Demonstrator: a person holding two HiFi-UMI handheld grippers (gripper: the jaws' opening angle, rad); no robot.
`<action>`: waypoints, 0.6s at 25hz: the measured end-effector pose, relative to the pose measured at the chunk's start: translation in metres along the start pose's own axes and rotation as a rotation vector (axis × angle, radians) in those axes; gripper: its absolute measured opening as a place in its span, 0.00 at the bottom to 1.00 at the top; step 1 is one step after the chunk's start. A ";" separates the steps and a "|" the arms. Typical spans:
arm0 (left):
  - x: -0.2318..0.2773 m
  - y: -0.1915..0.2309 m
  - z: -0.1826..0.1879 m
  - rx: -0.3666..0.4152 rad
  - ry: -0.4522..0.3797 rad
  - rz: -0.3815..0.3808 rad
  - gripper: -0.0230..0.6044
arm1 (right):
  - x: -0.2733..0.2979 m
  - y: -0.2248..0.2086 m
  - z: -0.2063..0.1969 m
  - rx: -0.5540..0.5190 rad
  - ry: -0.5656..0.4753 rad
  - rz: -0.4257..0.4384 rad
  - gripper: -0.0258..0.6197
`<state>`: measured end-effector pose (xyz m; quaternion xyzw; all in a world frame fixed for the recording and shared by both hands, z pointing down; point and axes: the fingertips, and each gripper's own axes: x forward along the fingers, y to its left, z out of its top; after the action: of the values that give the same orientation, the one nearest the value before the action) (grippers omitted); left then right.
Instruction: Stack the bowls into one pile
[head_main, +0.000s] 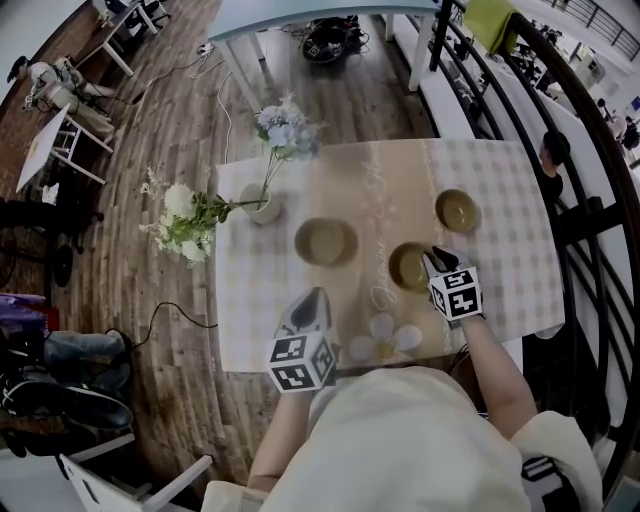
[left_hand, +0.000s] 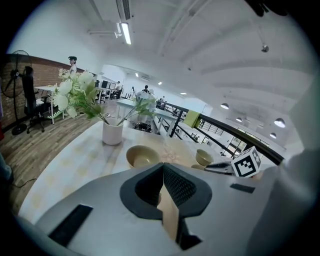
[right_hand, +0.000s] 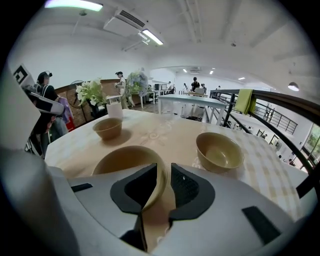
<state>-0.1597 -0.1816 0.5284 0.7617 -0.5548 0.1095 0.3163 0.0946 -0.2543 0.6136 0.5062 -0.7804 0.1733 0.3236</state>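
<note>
Right gripper pinching the near bowl's rim.
That bowl is sitting on the table, apart from the left bowl and the far-right bowl. The left gripper is hanging over the near edge, jaws pressed together, holding nothing.

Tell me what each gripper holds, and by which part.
The right gripper holds the nearest bowl by its rim; the left gripper holds nothing, jaws shut.
</note>
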 end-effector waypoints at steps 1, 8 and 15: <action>0.001 0.000 0.001 0.001 0.001 -0.002 0.04 | 0.001 0.000 -0.001 0.002 0.007 0.001 0.16; 0.005 0.005 0.004 -0.003 0.001 0.002 0.04 | 0.009 0.003 -0.007 0.003 0.036 0.016 0.14; 0.004 0.009 0.006 -0.008 -0.009 0.005 0.05 | 0.005 0.001 -0.006 0.002 0.039 0.003 0.09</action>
<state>-0.1678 -0.1900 0.5285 0.7596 -0.5585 0.1046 0.3164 0.0944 -0.2532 0.6216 0.5019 -0.7744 0.1846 0.3380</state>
